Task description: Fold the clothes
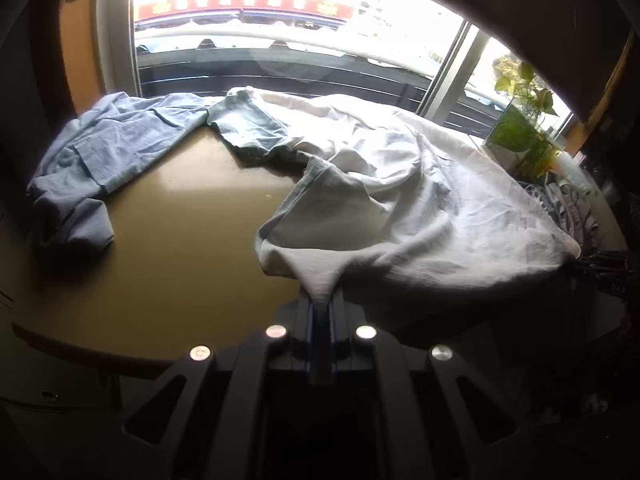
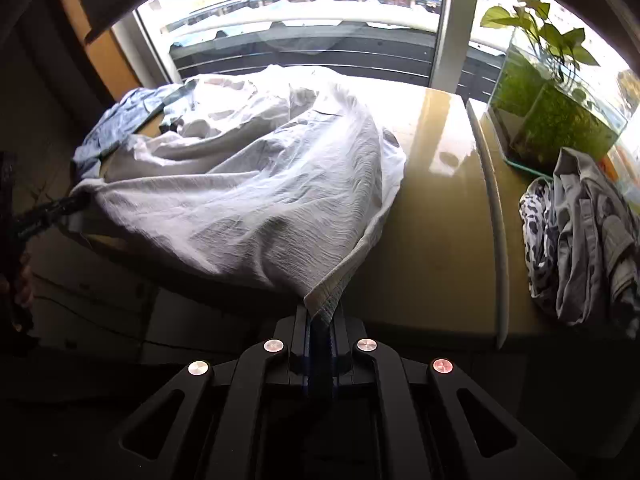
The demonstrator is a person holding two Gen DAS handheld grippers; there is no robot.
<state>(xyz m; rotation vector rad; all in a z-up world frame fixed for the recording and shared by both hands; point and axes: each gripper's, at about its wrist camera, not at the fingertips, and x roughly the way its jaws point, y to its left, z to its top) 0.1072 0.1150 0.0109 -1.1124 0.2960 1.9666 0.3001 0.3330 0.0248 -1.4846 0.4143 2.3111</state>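
A white crinkled garment [image 1: 400,200] lies spread and bunched over the tan table [image 1: 180,240]. My left gripper [image 1: 320,304] is shut on its near edge at the table's front. My right gripper [image 2: 322,316] is shut on another hem corner of the same white garment [image 2: 248,192], near the front edge of the table [image 2: 432,240]. The left gripper [image 2: 74,202] also shows in the right wrist view, at the left, pinching the cloth. A blue garment [image 1: 100,152] lies crumpled at the table's far left, partly under the white one.
A glass tank with green plants [image 2: 560,112] stands at the far right. A pile of grey and patterned clothes [image 2: 580,240] lies in front of it. A large window [image 1: 280,40] is behind the table.
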